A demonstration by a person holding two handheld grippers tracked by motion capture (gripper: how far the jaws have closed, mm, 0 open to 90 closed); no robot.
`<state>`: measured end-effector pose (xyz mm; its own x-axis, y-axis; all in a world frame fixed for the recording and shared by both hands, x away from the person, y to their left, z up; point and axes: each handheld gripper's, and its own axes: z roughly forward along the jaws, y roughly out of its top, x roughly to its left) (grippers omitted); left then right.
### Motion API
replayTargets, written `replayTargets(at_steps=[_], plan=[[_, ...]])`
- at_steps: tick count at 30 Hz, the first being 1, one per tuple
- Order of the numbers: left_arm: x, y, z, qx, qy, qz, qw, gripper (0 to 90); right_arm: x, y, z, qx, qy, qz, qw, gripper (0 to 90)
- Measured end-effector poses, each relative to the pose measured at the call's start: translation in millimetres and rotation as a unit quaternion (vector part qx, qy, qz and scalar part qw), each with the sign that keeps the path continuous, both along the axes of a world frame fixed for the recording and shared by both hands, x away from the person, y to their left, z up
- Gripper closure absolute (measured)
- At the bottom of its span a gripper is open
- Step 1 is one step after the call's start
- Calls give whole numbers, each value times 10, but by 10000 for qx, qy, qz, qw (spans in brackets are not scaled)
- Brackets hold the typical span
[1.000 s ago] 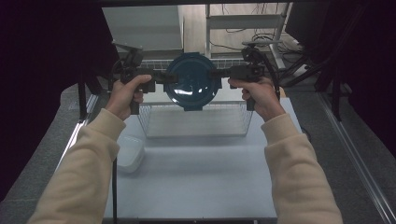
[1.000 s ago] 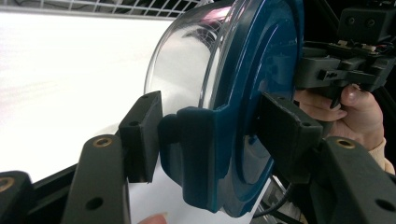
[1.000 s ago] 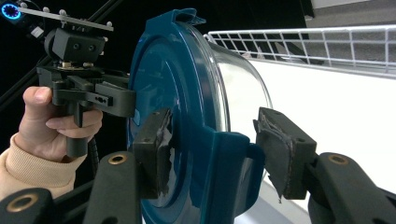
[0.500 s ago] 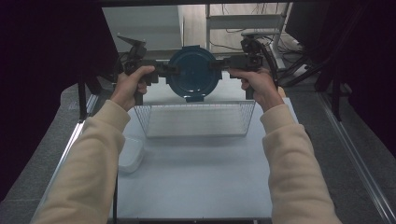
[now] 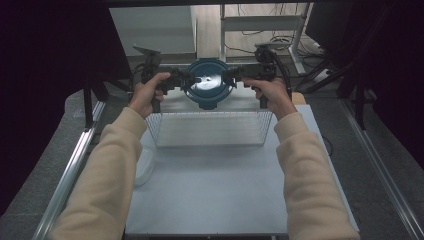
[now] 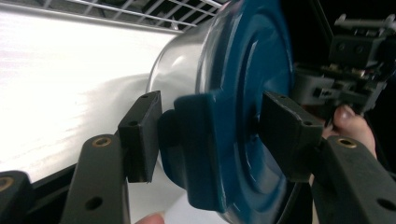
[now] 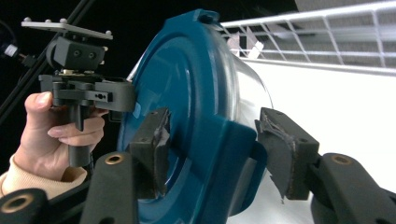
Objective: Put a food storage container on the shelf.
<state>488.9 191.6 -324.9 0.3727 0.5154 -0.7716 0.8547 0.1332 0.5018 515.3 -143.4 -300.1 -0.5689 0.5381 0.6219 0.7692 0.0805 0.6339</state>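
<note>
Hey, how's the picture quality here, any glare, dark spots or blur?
High view: dark surroundings, bright table, glare on the lid. Left gripper view: table washed out white, lid edge soft. Right gripper view: black backdrop, table overexposed, sheen on the lid.

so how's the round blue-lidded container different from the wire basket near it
The round blue-lidded container is held in the air, tipped on its side; the rectangular wire basket stands upright on the white table. The container is round and solid-walled, the basket boxy and open-meshed. The container is lidded, the basket open-topped.
</note>
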Motion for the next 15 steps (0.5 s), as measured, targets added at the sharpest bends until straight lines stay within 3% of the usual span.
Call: replayTargets(at_steps=[3,7,9,10,11,13,15], plan=[[46,-19,-43,-32,98,48,9999,405,75,-33,-73,114,293,-77,9995,429],[92,-26,-92,-130,193,168,9996,403,125,-40,-118,158,449,-207,9987,425],[98,-30,-99,-115,110,184,9997,401,131,-28,-129,79,439,-274,9986,438],[100,-33,-106,-138,87,166,9997,400,122,-24,-126,117,391,-348,9986,496],[97,-34,-112,-155,64,163,9997,399,102,-28,-103,123,245,-527,9982,518],[88,-33,-121,-175,40,169,9997,398,89,-11,-84,56,272,-585,9979,504],[75,-35,-123,-102,-15,222,9997,376,55,19,-69,-107,167,-670,9976,424]])
